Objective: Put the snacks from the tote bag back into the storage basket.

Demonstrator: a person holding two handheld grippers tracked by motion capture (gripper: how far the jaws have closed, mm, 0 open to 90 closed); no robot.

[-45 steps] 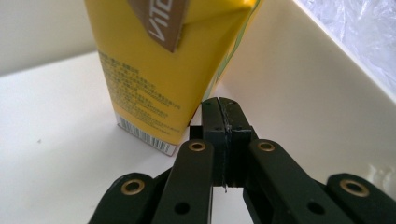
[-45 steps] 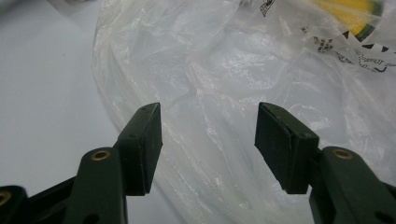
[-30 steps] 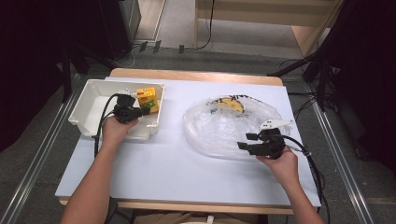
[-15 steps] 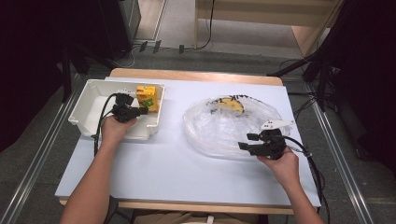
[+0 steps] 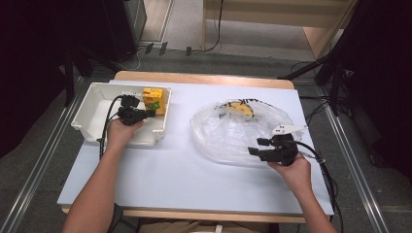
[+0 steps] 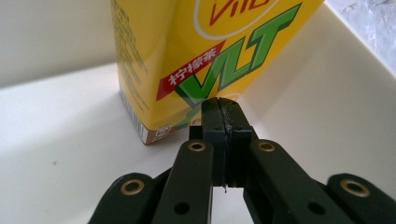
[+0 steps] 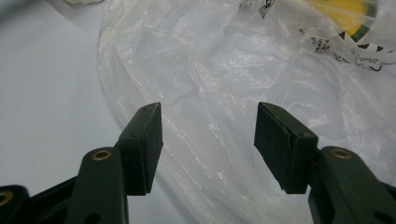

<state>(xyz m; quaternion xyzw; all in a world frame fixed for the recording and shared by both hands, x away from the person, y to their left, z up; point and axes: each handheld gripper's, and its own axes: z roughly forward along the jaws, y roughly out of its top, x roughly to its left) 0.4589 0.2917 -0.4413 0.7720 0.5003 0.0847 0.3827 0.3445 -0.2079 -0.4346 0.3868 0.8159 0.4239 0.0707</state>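
A yellow drink carton (image 5: 155,99) (image 6: 196,56) stands in the right end of a white tray (image 5: 99,99) at the table's left. My left gripper (image 5: 149,113) (image 6: 224,116) is inside the tray, shut with nothing between its jaws, its tips just short of the carton's lower front. At the right lies a crumpled clear plastic bag (image 5: 233,131) (image 7: 243,79) with a yellow item (image 5: 241,109) (image 7: 345,11) inside near its far side. My right gripper (image 5: 255,147) (image 7: 208,140) is open over the bag's near edge, its jaws wide apart above the plastic.
A white sheet (image 5: 184,179) covers the wooden table (image 5: 194,77). The tray's wall (image 6: 327,70) rises right of the carton. Metal rails (image 5: 43,145) run along both sides of the table, and cables (image 5: 330,179) trail from both grippers.
The left gripper has edged slightly right toward the carton inside the tray. The right gripper has held its place at the bag's near edge.
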